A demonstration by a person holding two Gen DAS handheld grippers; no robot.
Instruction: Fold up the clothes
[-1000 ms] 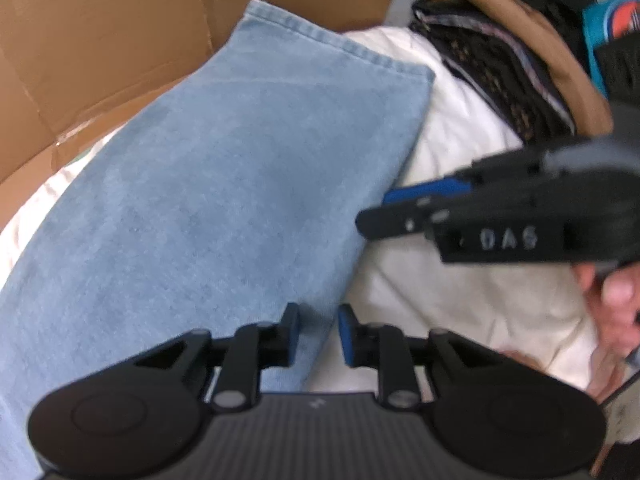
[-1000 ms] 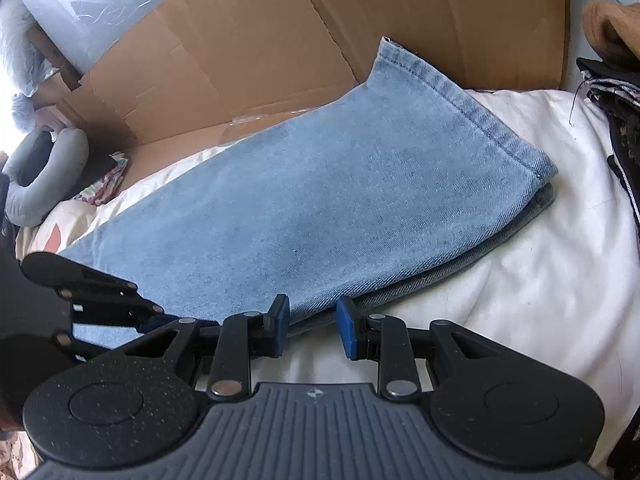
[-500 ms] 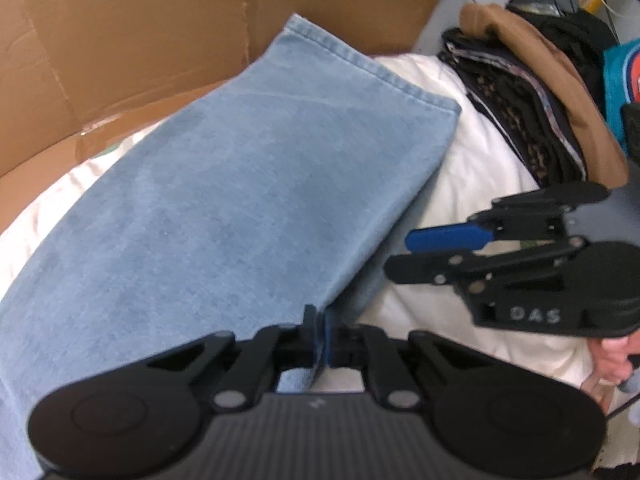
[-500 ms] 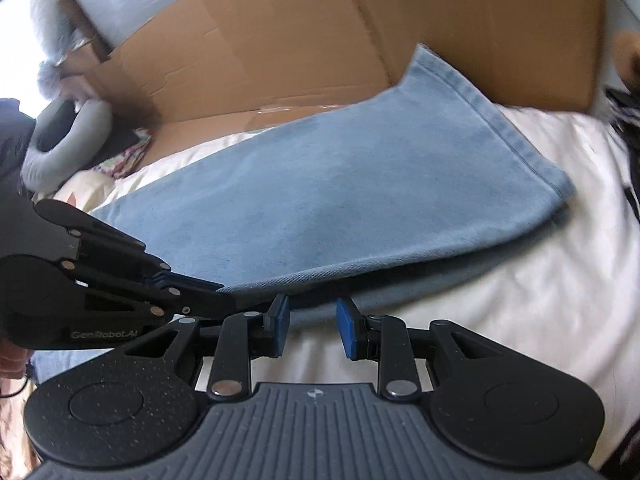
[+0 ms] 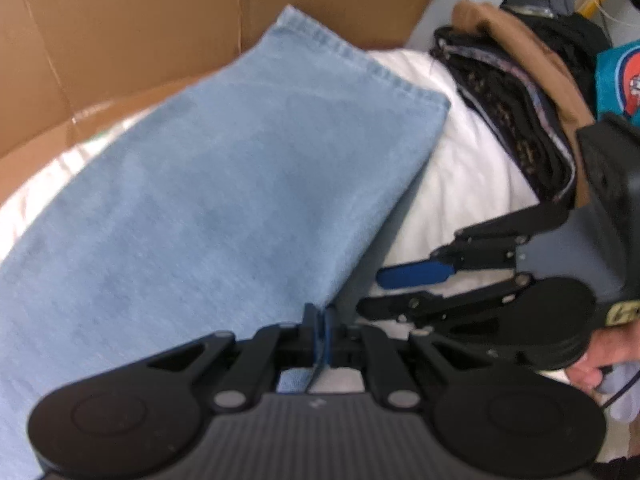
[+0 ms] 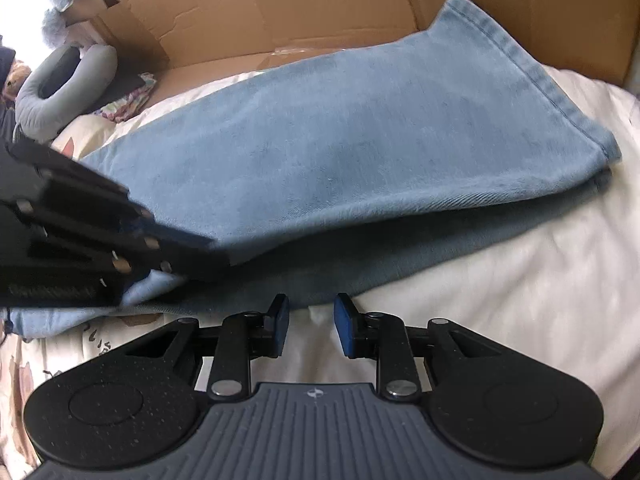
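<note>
Left wrist view: the left gripper [image 5: 319, 334] has its jaws pinched together on the near edge of the jeans [image 5: 208, 208], a thin bit of denim caught between the blue pads. The jeans lie leg on leg across a white bedcover [image 5: 472, 184], the hem reaching toward a brown cardboard box [image 5: 140, 32] at the back. The right gripper [image 5: 400, 288] hangs just beside that same edge, jaws apart, with part of a hand [image 5: 600, 356] behind it. A pile of dark and tan clothes [image 5: 520, 120] sits to the right.

Right wrist view: the right gripper [image 6: 308, 324] stands open over the bedcover [image 6: 500, 300], nothing between its pads, the jeans' [image 6: 360, 140] edge just ahead. The top layer is raised where the left gripper [image 6: 192, 258] holds it. A grey neck pillow [image 6: 64, 88] lies far left.

By my reading the lengthwise fold is done — the crosswise fold is only being set up, with one grip made and the other not yet.
</note>
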